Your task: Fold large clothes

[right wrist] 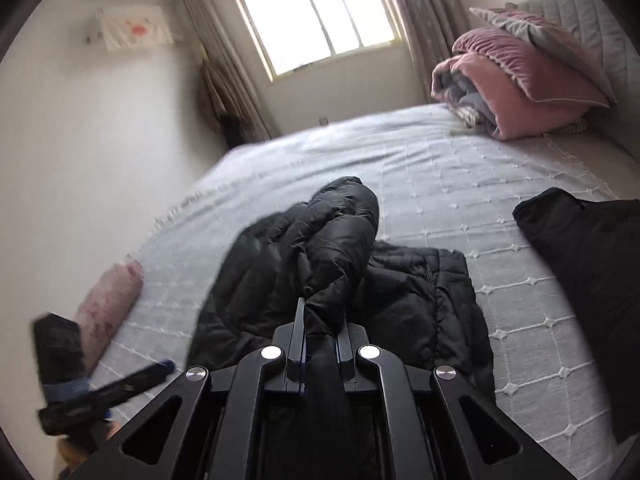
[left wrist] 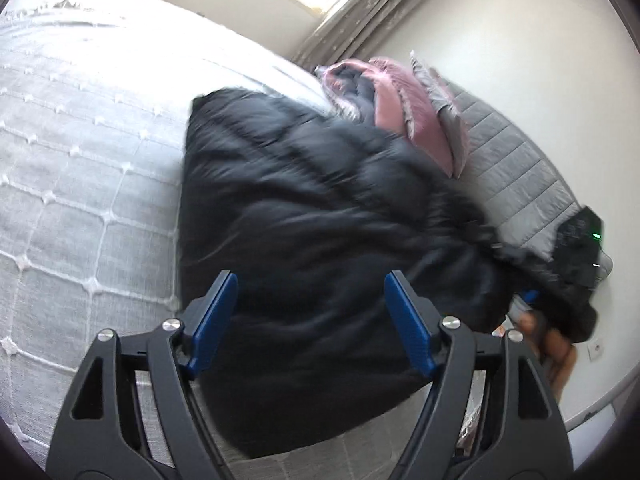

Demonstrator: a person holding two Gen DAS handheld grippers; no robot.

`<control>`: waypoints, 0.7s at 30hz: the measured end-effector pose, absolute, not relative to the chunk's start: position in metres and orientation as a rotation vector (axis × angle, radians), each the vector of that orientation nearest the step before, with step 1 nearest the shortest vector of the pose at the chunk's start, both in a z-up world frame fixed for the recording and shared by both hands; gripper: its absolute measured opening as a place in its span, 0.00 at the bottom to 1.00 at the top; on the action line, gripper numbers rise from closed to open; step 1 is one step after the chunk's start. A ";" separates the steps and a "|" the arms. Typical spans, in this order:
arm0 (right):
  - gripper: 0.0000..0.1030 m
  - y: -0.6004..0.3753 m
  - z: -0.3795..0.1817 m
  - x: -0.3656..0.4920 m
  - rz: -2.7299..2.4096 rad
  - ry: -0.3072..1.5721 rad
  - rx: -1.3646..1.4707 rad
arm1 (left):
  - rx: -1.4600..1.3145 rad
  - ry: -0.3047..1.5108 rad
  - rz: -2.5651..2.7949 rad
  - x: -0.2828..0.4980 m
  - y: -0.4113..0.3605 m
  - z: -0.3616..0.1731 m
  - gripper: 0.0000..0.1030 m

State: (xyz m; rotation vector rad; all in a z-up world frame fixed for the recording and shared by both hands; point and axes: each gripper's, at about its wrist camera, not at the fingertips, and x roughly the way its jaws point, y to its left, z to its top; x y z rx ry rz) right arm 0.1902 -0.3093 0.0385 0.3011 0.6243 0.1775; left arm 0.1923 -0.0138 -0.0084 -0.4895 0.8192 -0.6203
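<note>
Black puffer jacket (right wrist: 320,248): one | right tool (right wrist: 320,320) clamps it | left tool (left wrist: 310,320) wide, empty

Pink quilt (right wrist: 516,92) (rolled), window (right wrist: 320,16)

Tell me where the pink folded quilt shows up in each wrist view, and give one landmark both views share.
Left wrist view: the pink quilt sits upper right of centre, just past the black jacket, against the grey headboard.
Right wrist view: the quilt lies upper right, at the head of the bed under a grey pillow.
Shared landmark: the grey headboard.
</note>
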 end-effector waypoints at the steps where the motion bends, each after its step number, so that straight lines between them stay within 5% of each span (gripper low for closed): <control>1: 0.08 -0.321 0.033 0.185 0.170 0.623 0.351 | -0.480 0.854 -0.621 0.192 -0.019 -0.014 0.74; 9: 0.09 -0.397 -0.039 0.155 0.051 0.771 0.709 | -0.295 0.938 -0.566 0.186 -0.064 -0.026 0.74; 21: 0.13 -0.380 -0.065 0.165 -0.082 0.893 0.541 | -0.258 0.960 -0.523 0.190 -0.077 -0.035 0.74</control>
